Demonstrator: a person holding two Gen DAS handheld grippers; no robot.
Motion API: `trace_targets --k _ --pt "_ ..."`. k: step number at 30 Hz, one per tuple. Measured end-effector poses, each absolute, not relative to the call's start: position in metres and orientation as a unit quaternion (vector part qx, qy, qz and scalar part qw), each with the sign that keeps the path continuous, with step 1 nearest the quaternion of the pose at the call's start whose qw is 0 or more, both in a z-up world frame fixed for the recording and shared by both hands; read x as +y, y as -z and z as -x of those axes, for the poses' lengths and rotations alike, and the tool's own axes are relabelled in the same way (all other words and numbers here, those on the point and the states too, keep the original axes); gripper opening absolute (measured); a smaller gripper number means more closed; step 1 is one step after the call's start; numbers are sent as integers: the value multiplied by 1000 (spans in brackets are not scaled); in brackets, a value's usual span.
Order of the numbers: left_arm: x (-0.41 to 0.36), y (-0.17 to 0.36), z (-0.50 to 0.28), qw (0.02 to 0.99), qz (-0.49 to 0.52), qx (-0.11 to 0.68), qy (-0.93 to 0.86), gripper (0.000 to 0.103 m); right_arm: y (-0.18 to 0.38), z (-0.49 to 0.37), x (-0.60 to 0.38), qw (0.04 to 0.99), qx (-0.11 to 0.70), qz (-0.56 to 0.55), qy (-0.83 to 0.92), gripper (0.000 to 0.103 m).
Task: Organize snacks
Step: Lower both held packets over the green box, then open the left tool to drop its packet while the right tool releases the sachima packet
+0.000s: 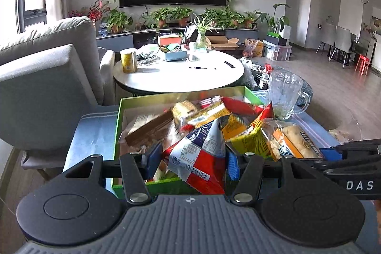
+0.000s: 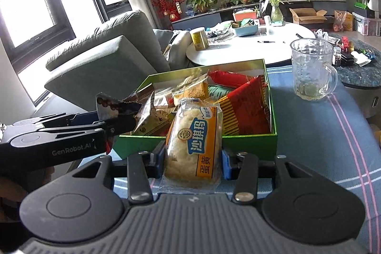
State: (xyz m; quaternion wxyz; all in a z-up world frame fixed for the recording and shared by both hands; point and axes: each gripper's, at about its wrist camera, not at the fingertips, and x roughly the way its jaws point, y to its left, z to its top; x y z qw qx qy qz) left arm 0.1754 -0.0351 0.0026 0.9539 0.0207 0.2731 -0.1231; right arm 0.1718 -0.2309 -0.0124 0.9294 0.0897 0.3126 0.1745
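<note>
Green cardboard box (image 2: pixel 250 142) is where everything's landing, and it's already heaped with packets, sitting on the blue striped cloth (image 2: pixel 321 135) just ahead of both your tools. Your left gripper (image 1: pixel 194 162) is pinching a red, white and blue snack packet (image 1: pixel 202 158) between its blue pads, right over the near edge of the box. Your right gripper (image 2: pixel 193 158) is clamped on a clear-wrapped pastry with an orange label (image 2: pixel 194 142), held just short of the box's front wall, still outside it by the look of things.

So I'd say you're mid-delivery on both sides: two snacks picked, neither dropped yet. The left one looks closest to done, since it's basically above the pile. Next up you'll want to carry the pastry over the front wall and find a gap, because the pile's pretty tall toward the right side. Let go gently or stuff might slide out. Mind the glass mug (image 2: pixel 312 68) standing off to the right of the box too.
</note>
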Motion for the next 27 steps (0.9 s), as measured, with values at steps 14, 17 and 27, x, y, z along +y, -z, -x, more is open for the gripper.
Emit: trace_targets --k 14,17,27 --pt "-50 -17 -267 951 17 290 110 52 -23 -241 -231 955 246 -82 -142 99" --pt "-53 -8 -281 951 2 292 100 52 -15 -254 -231 955 253 -86 -131 99" --pt "-46 13 -289 945 2 311 99 55 6 -273 -225 946 284 -86 -129 99"
